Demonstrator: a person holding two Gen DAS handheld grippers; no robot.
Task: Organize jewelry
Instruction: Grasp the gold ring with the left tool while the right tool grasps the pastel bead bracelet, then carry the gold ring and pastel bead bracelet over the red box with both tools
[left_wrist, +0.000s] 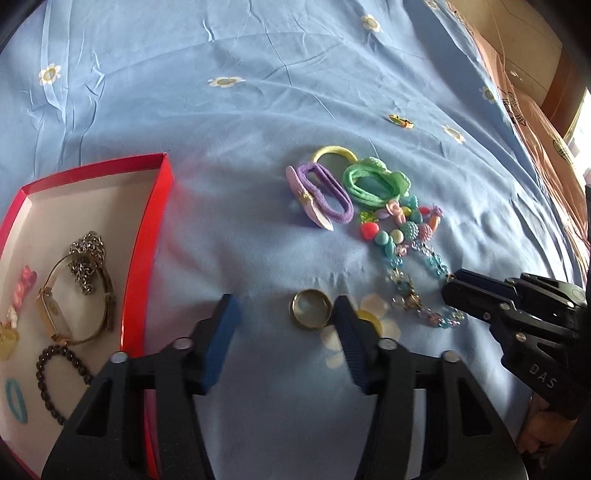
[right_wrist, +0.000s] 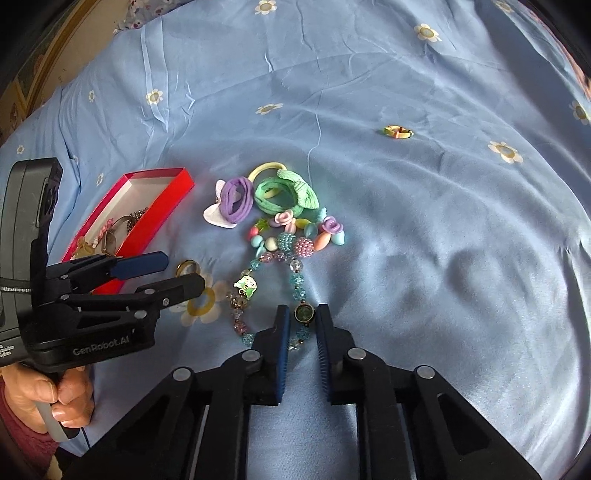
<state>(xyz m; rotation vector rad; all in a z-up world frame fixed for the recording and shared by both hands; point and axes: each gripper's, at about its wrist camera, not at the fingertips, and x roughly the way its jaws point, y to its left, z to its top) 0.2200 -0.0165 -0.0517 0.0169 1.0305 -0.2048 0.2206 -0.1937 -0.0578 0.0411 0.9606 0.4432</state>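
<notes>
Soft bedsheet (left_wrist: 258, 92) here, left gripper (left_wrist: 286, 314) spread by the ring (left_wrist: 311, 308), right gripper (right_wrist: 303, 317) half-open around the beads (right_wrist: 295, 280), could snag fabric

The far half of the blue bedsheet (right_wrist: 369, 74) lay bare except for one small clasp (right_wrist: 398, 132) toward its right edge. Nearer, a cluster blocked the middle: hair ties (left_wrist: 332, 192) touching the beaded necklace (right_wrist: 291, 240), a gold ring (left_wrist: 311, 308) just beside. The red box (left_wrist: 162, 206) walled off the left edge. Open sheet ran between box and cluster.
</notes>
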